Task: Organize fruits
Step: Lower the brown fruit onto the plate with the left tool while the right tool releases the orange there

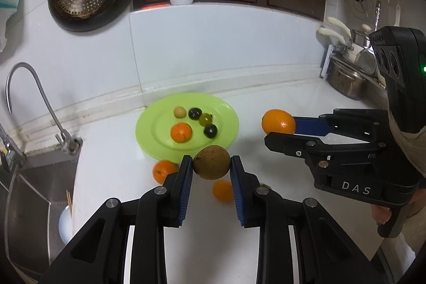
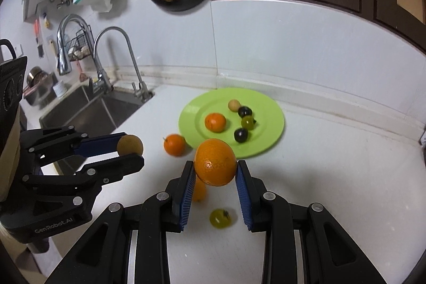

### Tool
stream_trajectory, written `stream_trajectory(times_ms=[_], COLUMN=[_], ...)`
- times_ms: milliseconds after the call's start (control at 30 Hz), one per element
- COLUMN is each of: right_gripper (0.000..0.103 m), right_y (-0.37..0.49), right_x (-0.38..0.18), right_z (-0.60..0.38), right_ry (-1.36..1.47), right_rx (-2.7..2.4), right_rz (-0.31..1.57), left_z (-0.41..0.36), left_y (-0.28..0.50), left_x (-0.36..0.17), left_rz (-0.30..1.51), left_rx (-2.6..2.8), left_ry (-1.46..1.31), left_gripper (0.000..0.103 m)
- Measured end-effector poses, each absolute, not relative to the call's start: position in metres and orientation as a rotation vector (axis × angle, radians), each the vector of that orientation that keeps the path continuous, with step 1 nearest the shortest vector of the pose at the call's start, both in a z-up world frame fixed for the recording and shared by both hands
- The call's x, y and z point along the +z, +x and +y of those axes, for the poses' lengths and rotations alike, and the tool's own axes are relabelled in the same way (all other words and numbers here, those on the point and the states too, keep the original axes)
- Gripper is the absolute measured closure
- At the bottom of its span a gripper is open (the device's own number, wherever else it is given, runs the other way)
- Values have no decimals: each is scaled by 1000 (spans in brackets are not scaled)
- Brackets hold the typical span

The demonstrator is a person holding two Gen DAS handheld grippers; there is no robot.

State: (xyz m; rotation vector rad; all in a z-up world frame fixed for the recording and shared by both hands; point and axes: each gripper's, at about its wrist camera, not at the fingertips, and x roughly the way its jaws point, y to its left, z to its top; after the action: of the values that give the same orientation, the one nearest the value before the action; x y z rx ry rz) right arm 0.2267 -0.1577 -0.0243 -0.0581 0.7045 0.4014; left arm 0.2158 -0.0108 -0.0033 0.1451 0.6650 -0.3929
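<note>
Fruit in both grippers, lifted clear of the white counter (image 1: 111,167).

Left wrist view: the left gripper (image 1: 211,164) is clamped on a round brown fruit (image 1: 211,162), blue pads pressed to its left and right sides at the widest part. The skin looks dull and slightly rough, so it probably grips well; the fruit seems firm and light. Beyond it lies the green plate (image 1: 149,129), carrying a small orange (image 1: 181,132), a pale round fruit (image 1: 179,112), two dark grapes and a green one. Two more oranges sit on the counter near the plate's near edge, one at (image 1: 163,171), one partly hidden behind the right finger (image 1: 223,190). At the right, the right gripper (image 1: 279,128) holds a large orange (image 1: 278,122).

Right wrist view: the right gripper (image 2: 215,172) is closed on the large orange (image 2: 215,162), pads on opposite sides at its middle. The peel looks glossy and pebbled; likely heavier than the rest, a little yielding, apt to slip if held off-centre. A hold across the widest girth suits it. A yellow-green tomato-like fruit (image 2: 220,218) rests on the counter below, between the fingers but untouched; it is probably soft and easily bruised. At the left, the left gripper (image 2: 130,151) carries the brown fruit (image 2: 130,145) above the counter near the sink (image 2: 80,113).
</note>
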Motion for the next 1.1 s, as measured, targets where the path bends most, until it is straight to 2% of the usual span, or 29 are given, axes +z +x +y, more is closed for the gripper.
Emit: stream_trajectory(times_ms=[600,1100], right_gripper=[71,71], right_y=[299,375], right_x=[-16,-63], right_z=[-119,-109], right_ry=[-10,-8], right_rx=[334,282], right_rz=[700,834], left_z=[26,21], left_y=[312,395], left_x=[0,-41], left_rz=[684,755], left_rx=[-455,-509], left_ry=[156,212], left_gripper=[74,74])
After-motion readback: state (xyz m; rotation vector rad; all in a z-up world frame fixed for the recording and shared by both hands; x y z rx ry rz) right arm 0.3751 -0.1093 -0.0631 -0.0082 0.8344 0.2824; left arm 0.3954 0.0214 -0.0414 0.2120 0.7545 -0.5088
